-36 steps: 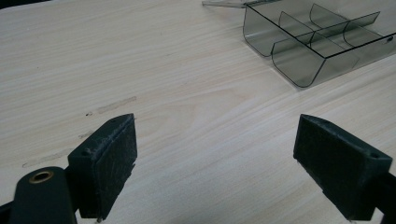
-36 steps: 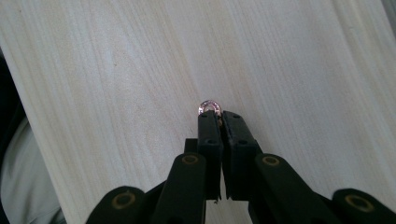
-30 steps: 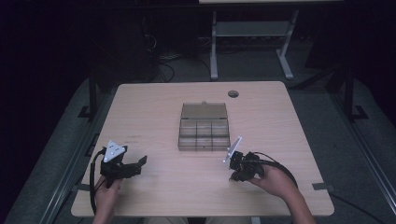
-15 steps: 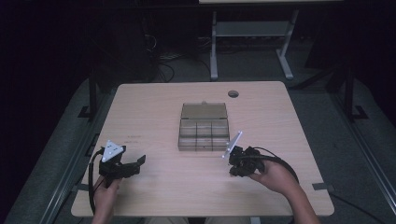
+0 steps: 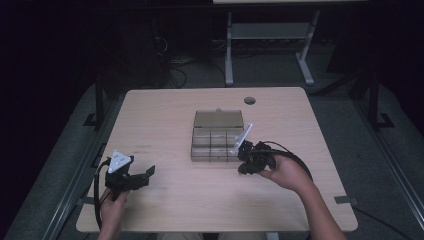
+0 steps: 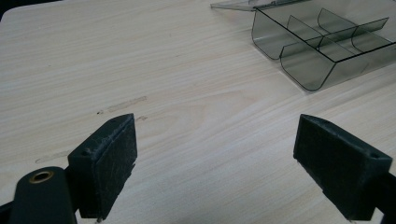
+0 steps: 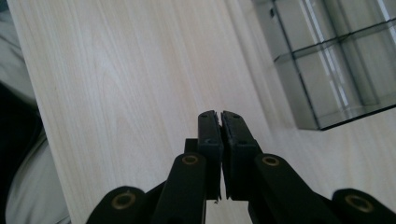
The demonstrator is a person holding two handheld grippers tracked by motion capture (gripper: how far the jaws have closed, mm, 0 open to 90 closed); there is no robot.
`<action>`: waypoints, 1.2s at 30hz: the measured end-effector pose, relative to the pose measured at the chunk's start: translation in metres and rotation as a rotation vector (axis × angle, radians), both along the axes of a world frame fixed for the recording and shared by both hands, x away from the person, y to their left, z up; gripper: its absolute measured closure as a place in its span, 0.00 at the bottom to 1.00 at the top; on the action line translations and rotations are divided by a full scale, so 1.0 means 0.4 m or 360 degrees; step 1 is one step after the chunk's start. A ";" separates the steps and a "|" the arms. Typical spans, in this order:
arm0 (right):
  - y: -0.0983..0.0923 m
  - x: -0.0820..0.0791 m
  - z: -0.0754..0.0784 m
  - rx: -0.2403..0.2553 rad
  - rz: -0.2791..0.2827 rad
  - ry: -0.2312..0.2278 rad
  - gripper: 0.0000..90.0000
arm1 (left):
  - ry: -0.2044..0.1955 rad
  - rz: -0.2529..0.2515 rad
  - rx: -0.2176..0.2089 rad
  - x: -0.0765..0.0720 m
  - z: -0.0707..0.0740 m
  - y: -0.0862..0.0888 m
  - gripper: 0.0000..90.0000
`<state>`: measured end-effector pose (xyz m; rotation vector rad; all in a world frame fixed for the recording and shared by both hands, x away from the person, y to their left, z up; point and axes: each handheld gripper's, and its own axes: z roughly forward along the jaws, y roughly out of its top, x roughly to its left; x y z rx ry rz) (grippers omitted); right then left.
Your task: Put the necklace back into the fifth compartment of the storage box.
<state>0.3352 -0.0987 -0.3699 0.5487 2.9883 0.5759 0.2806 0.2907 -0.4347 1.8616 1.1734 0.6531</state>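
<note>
Dark room behind; metal desk legs (image 5: 265,50) and loose cables (image 5: 175,65) are seen on the floor beyond a pale wood-grain table (image 5: 165,115), which has a round grommet hole (image 5: 249,100) near its far edge.

A smoke-tinted clear plastic organiser box (image 5: 216,142) is noted at the table's middle, lid (image 5: 218,119) laid open flat toward the far side. Its inside is split into small compartments by thin dividers; all that can be seen into appear empty.

The right gripper (image 5: 248,161) is held just beside the box's near right corner, raised off the surface. Its jaws are pressed together with nothing between them, as seen in the right gripper view (image 7: 219,119), where the box wall (image 7: 299,107) lies off to the right.

The left gripper (image 5: 142,176) is found well apart from the box, near the table's front left. Its jaws stand spread wide over bare wood (image 6: 212,140); nothing is gripped.

Handling, as judged: the box is taken to be light, rigid and thin-walled, smooth enough to slide on the table if nudged. The hinge and lid are probably the weak parts. A hold across an outer wall or the lid's free edge is thought best; steadying with the second gripper is likely needed while the lid is swung.
</note>
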 end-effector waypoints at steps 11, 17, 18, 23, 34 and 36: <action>0.027 0.055 0.046 0.0020 -0.0003 -0.0023 0.96 | 0.0005 -0.0007 0.0008 0.004 -0.001 -0.005 0.15; 0.055 0.086 0.059 0.0024 0.0012 -0.0010 0.96 | 0.0008 0.0025 -0.0023 0.008 -0.001 0.008 0.15; 0.055 0.086 0.059 0.0024 0.0012 -0.0010 0.96 | 0.0008 0.0025 -0.0023 0.008 -0.001 0.008 0.15; 0.076 0.109 0.065 0.0007 0.0025 0.0000 0.96 | 0.0009 0.0028 -0.0027 0.008 -0.002 0.012 0.15; 0.116 0.160 0.051 -0.0020 0.0028 0.0017 0.96 | 0.0013 0.0037 -0.0027 0.011 -0.001 0.019 0.15; 0.122 0.169 0.047 -0.0021 0.0029 0.0018 0.96 | 0.0010 0.0041 -0.0035 0.012 -0.002 0.020 0.15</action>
